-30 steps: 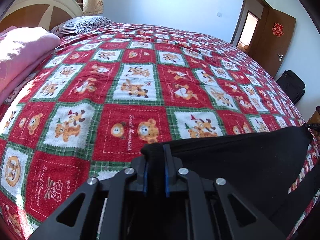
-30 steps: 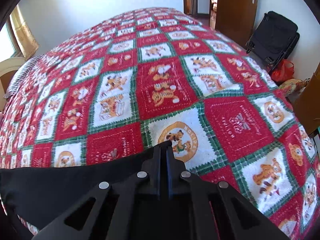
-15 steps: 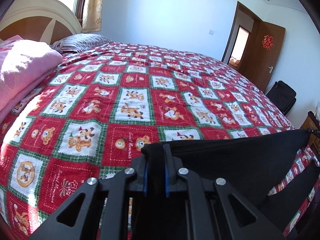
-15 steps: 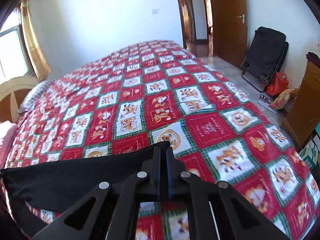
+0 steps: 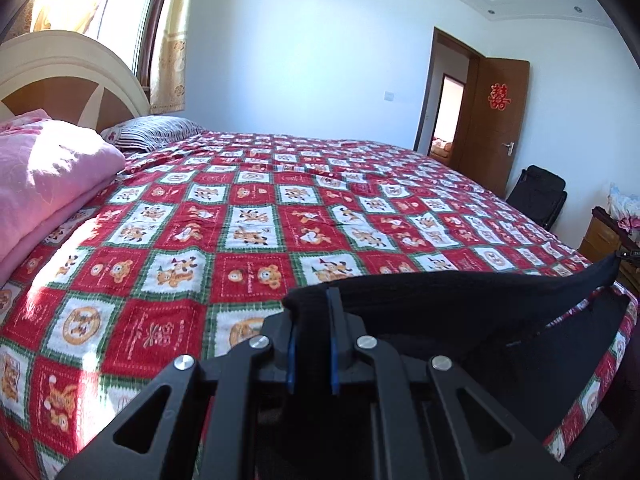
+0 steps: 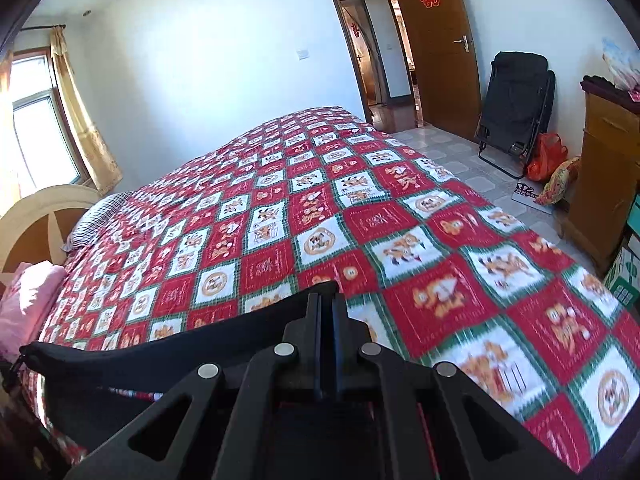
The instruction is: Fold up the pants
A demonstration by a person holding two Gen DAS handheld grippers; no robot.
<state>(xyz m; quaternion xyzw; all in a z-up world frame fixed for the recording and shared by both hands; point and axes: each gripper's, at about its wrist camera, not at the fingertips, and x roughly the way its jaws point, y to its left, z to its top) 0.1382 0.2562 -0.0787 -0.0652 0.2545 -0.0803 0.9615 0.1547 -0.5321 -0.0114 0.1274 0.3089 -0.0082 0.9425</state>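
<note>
Jaws clamped on pants (image 5: 460,304) (both).

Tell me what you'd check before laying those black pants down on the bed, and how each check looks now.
1. Left gripper shut on pants: ok.
2. Right gripper shut on pants: ok.
3. Edge between the grippers taut: not ok, it sags a little.
4. Bedspread ahead free of clutter: ok.
5. Pink blanket away from the landing spot: ok.
6. Legs hanging straight below: cannot tell.
</note>
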